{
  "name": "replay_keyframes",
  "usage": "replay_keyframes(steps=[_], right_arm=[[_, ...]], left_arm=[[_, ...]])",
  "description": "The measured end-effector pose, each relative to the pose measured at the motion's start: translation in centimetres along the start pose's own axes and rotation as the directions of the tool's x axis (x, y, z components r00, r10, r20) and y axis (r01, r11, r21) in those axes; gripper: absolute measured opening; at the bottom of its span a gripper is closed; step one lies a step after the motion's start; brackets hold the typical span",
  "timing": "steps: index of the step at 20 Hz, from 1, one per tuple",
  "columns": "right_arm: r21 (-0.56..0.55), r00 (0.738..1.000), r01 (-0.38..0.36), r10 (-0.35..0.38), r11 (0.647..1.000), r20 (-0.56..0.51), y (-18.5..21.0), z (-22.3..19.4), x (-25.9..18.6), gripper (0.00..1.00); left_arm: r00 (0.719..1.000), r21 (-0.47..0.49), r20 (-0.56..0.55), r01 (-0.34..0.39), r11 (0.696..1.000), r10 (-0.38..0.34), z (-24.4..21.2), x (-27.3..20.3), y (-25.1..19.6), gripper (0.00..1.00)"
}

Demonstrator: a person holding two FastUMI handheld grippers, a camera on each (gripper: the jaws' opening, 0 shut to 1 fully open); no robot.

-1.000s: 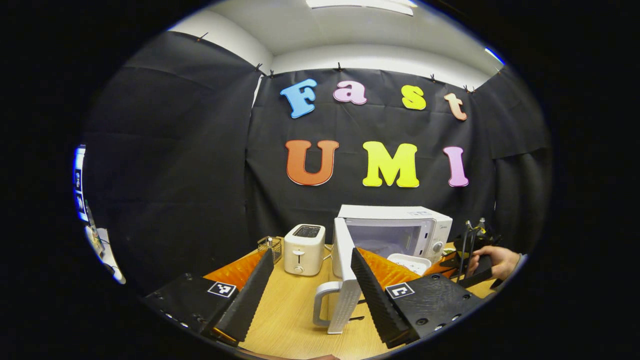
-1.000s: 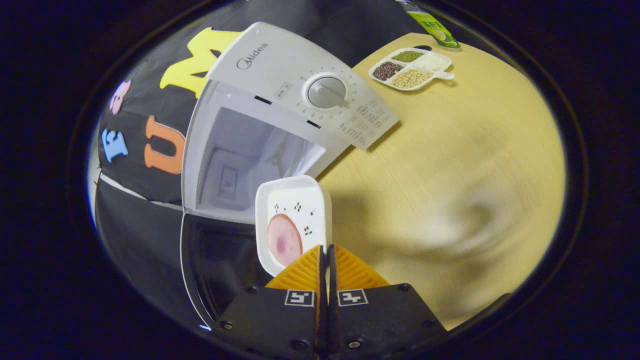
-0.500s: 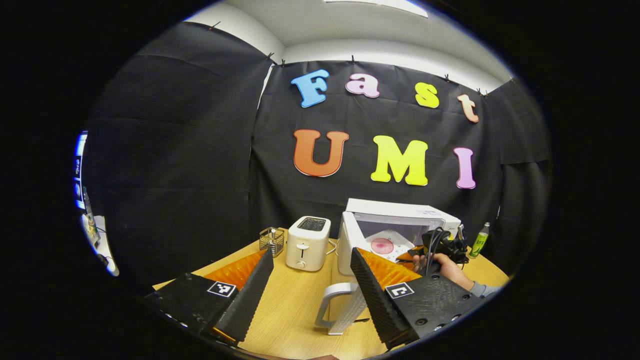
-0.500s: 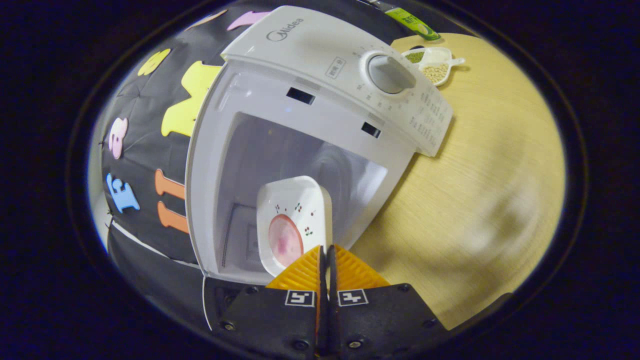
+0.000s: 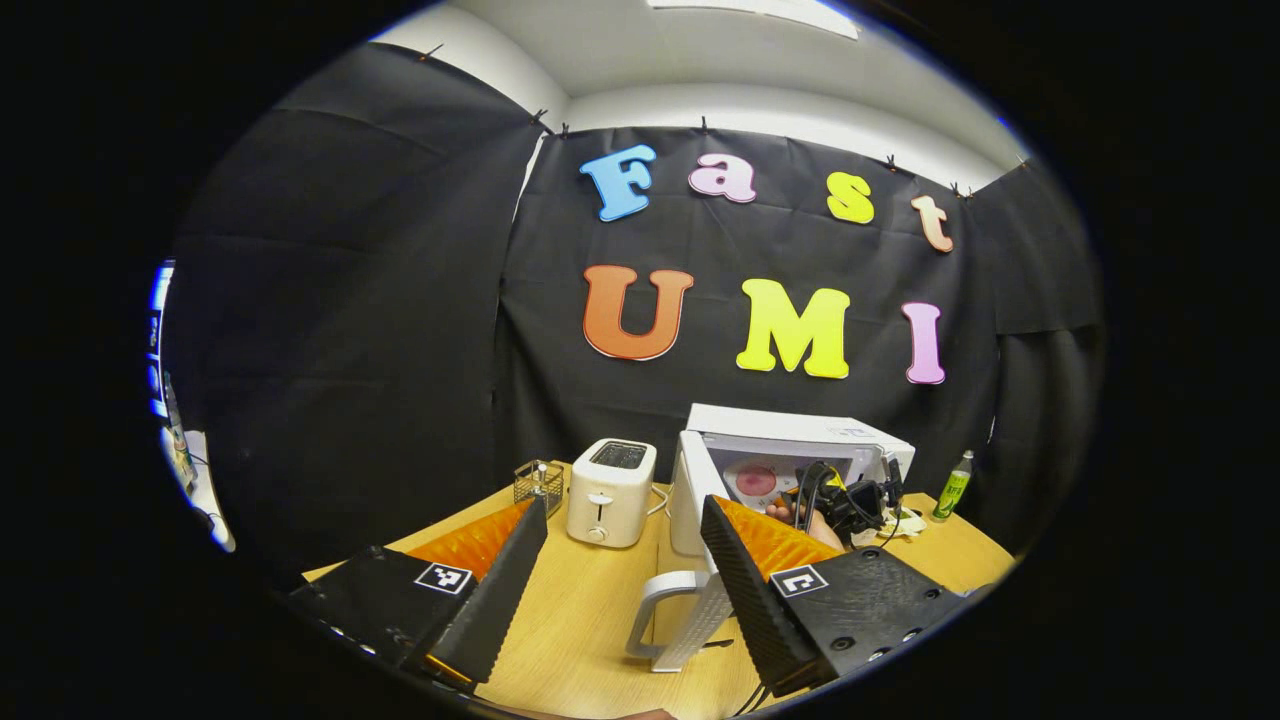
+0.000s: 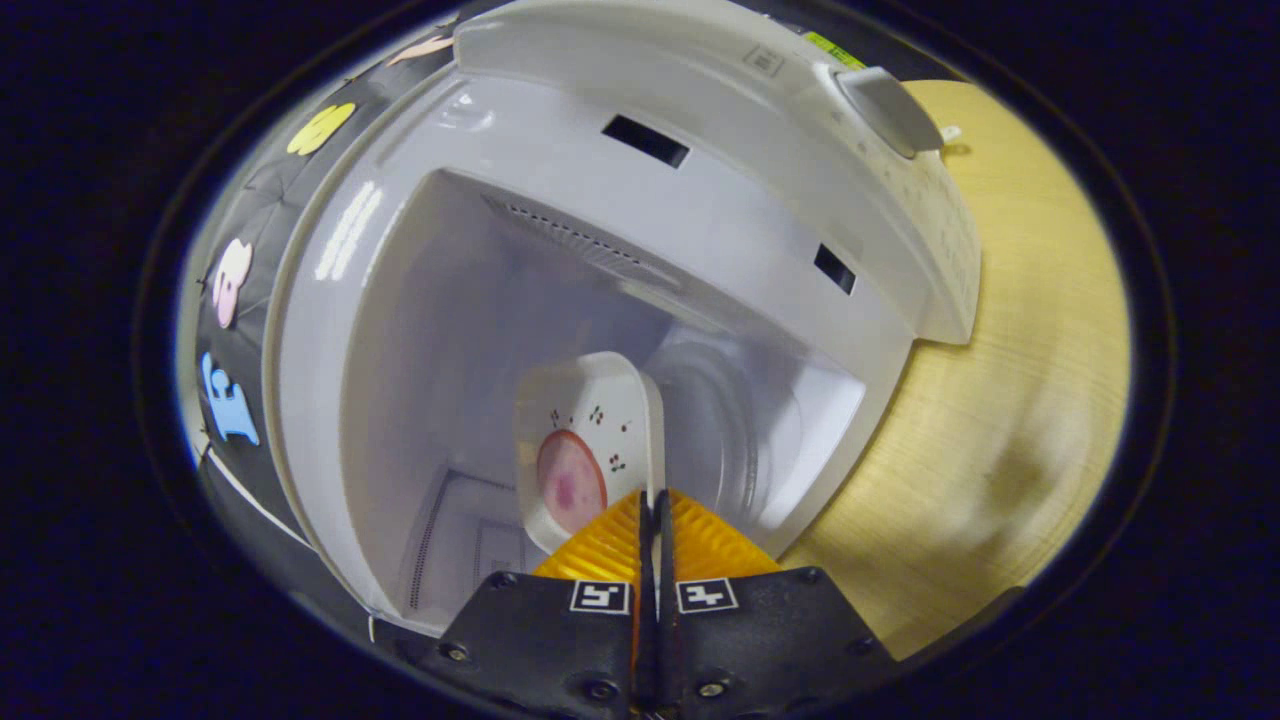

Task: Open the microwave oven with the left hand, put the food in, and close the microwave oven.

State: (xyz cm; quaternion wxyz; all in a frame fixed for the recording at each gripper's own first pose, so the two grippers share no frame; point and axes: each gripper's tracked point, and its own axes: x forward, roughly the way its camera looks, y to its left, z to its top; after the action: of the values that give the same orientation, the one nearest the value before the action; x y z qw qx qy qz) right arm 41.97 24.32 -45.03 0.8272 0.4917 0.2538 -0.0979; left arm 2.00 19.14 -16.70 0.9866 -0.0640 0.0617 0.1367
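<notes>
The white microwave [image 5: 800, 432] stands on the table with its door [image 5: 690, 560] swung wide towards me, handle low. My left gripper [image 5: 624, 512] is open and holds nothing, short of the door. In the left gripper view a hand holds the right gripper [image 5: 845, 505] at the oven mouth. My right gripper [image 6: 655, 497] is shut on the near rim of a white dish [image 6: 590, 420] carrying a pink round slice of food [image 6: 568, 482]. The dish sits inside the microwave cavity [image 6: 480, 300], tilted in this view, above the glass turntable [image 6: 730, 420].
A white toaster [image 5: 610, 492] and a small wire basket [image 5: 540, 485] stand left of the microwave. A green bottle [image 5: 955, 485] is at its right. The wooden table [image 5: 590, 610] stretches under the left gripper. The microwave's dial [image 6: 890, 105] sits beside the cavity.
The right gripper has carried the dish forward from outside the oven mouth into the cavity. The left gripper has stayed open and about in place.
</notes>
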Motion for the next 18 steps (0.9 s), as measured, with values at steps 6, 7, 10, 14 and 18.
replay_keyframes(steps=[6,7,10,14,18], right_arm=[[-0.028,0.998,-0.023,0.024,0.999,0.05,-0.3,0.2,0.8,0.13],[-0.062,0.998,-0.022,0.026,0.998,0.065,-0.4,0.3,0.5,0.11],[-0.161,0.995,-0.043,0.057,0.986,0.078,-0.1,0.3,-0.2,0.27],[-0.28,0.991,-0.136,0.134,0.95,-0.029,1.0,-1.1,-2.6,0.63],[-0.474,0.982,-0.16,0.187,0.866,0.01,1.5,1.8,-7.0,0.99]], left_arm=[[0.999,0.04,-0.03,-0.029,0.999,0.03,-1.4,0.4,0.5,0.92],[0.999,0.04,-0.033,-0.032,0.999,0.034,-1.4,0.5,0.7,0.92],[0.999,0.037,-0.03,-0.037,0.999,0.038,-1.4,0.2,1.1,0.92],[0.999,0.022,-0.029,-0.036,0.999,0.037,-2.0,0.1,2.0,0.92],[0.997,0.024,-0.052,-0.055,0.998,0.056,-3.1,0.2,3.1,0.92]])
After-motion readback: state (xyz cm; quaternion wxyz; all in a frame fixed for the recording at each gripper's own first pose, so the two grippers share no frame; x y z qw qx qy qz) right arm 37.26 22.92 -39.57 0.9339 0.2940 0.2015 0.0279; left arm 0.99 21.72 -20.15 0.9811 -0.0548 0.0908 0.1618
